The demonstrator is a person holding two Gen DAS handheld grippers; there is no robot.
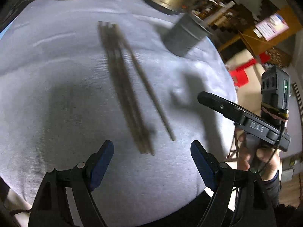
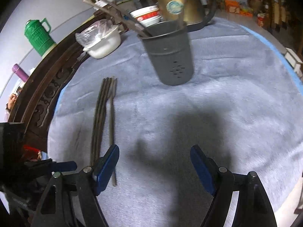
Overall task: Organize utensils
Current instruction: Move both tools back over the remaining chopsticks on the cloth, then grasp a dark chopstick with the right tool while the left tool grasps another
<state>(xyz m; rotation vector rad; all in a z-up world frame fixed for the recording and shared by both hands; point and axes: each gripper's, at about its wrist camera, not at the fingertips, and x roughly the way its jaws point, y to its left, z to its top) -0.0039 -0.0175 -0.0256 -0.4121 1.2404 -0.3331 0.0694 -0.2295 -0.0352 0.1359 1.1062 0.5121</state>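
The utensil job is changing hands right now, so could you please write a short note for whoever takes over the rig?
Left gripper: open, empty, hovering just short of the near ends of the chopsticks.
Right gripper: open, empty, over bare cloth right of the bundle.
Chopsticks lie together on the grey tablecloth, one slightly apart. The grey holder stands upright beyond them.
Done: several chopsticks already stand in the holder.
Left: pick up the bundle on the cloth and put it in the holder.

Two low wrist views, shared chopsticks point(image 1: 130, 87)
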